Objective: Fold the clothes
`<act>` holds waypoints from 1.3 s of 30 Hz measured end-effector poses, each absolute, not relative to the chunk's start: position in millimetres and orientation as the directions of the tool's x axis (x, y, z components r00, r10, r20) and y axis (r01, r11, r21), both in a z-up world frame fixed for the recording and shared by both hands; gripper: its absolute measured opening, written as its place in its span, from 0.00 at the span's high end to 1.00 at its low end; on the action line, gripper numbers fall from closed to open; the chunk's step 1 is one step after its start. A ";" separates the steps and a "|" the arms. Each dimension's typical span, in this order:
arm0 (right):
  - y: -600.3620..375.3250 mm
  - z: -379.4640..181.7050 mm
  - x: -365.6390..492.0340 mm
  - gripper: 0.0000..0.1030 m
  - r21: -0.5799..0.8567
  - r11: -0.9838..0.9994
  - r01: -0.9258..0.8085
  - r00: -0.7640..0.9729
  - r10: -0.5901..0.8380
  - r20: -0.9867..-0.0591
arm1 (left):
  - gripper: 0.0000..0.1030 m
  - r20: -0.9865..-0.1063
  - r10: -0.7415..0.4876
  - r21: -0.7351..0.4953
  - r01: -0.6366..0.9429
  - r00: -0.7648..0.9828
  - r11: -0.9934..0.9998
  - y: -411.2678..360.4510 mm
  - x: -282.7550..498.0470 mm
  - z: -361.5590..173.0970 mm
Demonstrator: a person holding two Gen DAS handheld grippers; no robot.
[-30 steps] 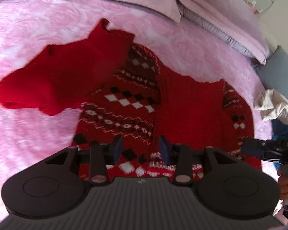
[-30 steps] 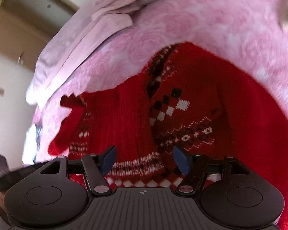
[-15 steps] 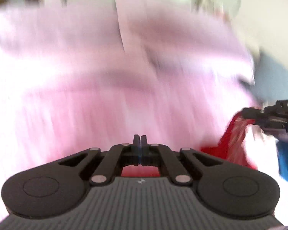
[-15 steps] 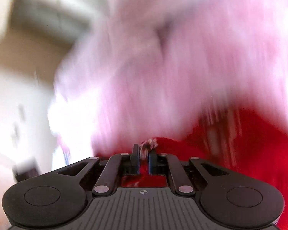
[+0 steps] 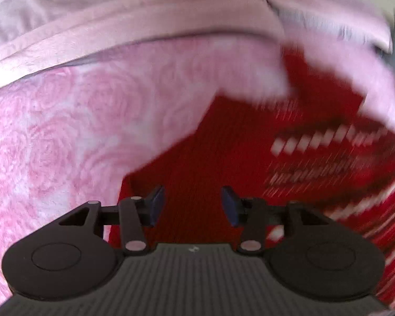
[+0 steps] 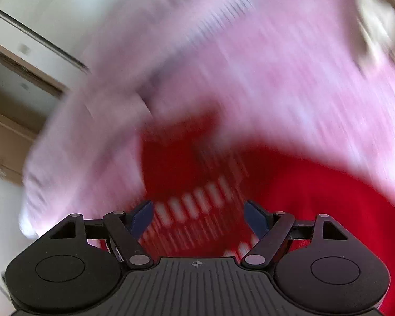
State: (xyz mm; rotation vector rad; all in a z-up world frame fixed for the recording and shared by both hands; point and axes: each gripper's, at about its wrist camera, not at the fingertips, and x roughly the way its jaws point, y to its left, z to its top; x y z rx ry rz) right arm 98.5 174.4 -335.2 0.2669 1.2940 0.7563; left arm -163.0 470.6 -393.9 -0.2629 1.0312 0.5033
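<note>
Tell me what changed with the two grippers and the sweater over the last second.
Both grippers were open a second ago, pinched shut on the red sweater's patterned hem half a second ago and swept it up the bed, and are open again now: left gripper and right gripper have let go. The red sweater now lies plain side up, folded over itself. The pink blanket stayed as it was.
</note>
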 end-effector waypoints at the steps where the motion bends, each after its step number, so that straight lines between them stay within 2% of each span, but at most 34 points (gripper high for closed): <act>1: 165.9 -343.9 84.7 0.24 0.575 0.754 -0.318 0.055 0.620 -0.783 | 0.55 -0.869 0.312 0.088 -0.500 0.384 0.862 466.9 -161.6 -405.4; 2: 157.8 -352.4 71.5 0.24 0.573 0.771 -0.278 0.031 0.604 -0.797 | 0.56 -0.861 0.332 0.117 -0.485 0.386 0.867 464.7 -160.4 -411.1; 3: 151.4 -358.3 59.8 0.24 0.574 0.783 -0.239 0.011 0.593 -0.805 | 0.77 -0.855 0.321 0.107 -0.468 0.407 0.877 463.2 -161.0 -409.6; 4: 145.8 -363.1 48.8 0.24 0.574 0.794 -0.201 -0.007 0.585 -0.811 | 0.91 -0.850 0.309 0.096 -0.450 0.427 0.888 461.6 -161.5 -408.1; 5: 142.9 -365.3 39.6 0.24 0.574 0.799 -0.180 -0.021 0.581 -0.814 | 0.93 -0.841 0.300 0.088 -0.434 0.449 0.897 460.2 -163.3 -405.5; 8: 144.2 -365.1 20.8 0.24 0.567 0.807 -0.166 -0.045 0.568 -0.822 | 0.93 -0.772 0.336 0.091 -0.428 0.540 0.899 458.3 -189.5 -379.3; 11: 149.9 -359.3 11.9 0.24 0.577 0.796 -0.184 -0.043 0.580 -0.813 | 0.93 -0.675 0.469 0.055 -0.595 0.570 0.802 480.3 -256.1 -342.6; 14: 158.8 -348.8 -1.8 0.24 0.583 0.784 -0.211 -0.036 0.590 -0.807 | 0.93 -0.617 0.641 -0.019 -0.822 0.458 0.569 509.6 -340.1 -311.0; 16: 166.8 -349.5 -11.1 0.24 0.583 0.783 -0.219 -0.043 0.589 -0.807 | 0.84 -0.642 0.708 -0.068 -0.941 0.295 0.330 525.2 -404.0 -302.2; 17: 170.8 -351.0 -16.5 0.24 0.580 0.784 -0.220 -0.051 0.584 -0.810 | 0.76 -0.678 0.701 -0.082 -0.971 0.220 0.226 529.2 -429.9 -305.3; 19: 177.2 -355.9 -27.6 0.24 0.570 0.791 -0.222 -0.067 0.571 -0.818 | 0.76 -0.761 0.645 -0.052 -0.997 0.074 0.054 529.7 -475.6 -319.8; 22: 186.1 -363.3 -43.1 0.24 0.552 0.800 -0.235 -0.097 0.546 -0.832 | 0.76 -0.840 0.543 -0.012 -1.000 -0.002 -0.023 519.6 -508.4 -342.9; 26: 192.9 -368.2 -60.9 0.24 0.512 0.807 -0.295 -0.113 0.503 -0.857 | 0.73 -0.866 0.497 -0.077 -0.996 0.051 -0.032 516.5 -504.1 -362.3; 28: 193.7 -369.0 -66.6 0.24 0.485 0.811 -0.328 -0.108 0.478 -0.872 | 0.67 -0.854 0.512 -0.128 -0.991 0.090 -0.038 524.8 -497.9 -366.2; 30: 192.3 -368.3 -70.1 0.24 0.472 0.811 -0.346 -0.105 0.466 -0.878 | 0.57 -0.839 0.530 -0.181 -0.981 0.120 -0.066 538.4 -491.5 -370.5; 32: 188.4 -367.7 -72.3 0.24 0.468 0.810 -0.353 -0.103 0.463 -0.880 | 0.57 -0.829 0.541 -0.240 -0.964 0.142 -0.114 553.7 -489.1 -377.4; 34: 184.6 -369.7 -74.4 0.24 0.463 0.815 -0.350 -0.099 0.459 -0.883 | 0.61 -0.836 0.525 -0.283 -0.944 0.157 -0.168 569.1 -491.4 -388.8; 36: 180.1 -372.4 -76.7 0.24 0.458 0.822 -0.340 -0.096 0.454 -0.886 | 0.85 -0.845 0.518 -0.250 -0.955 0.135 -0.159 577.9 -490.6 -397.4; 38: 175.5 -374.6 -79.5 0.24 0.456 0.827 -0.328 -0.091 0.453 -0.887 | 0.97 -0.829 0.546 -0.194 -0.978 0.123 -0.075 582.2 -486.5 -392.4; 39: 173.6 -374.4 -80.8 0.24 0.458 0.828 -0.324 -0.088 0.455 -0.886 | 0.97 -0.813 0.568 -0.164 -0.986 0.127 -0.015 583.3 -484.1 -386.5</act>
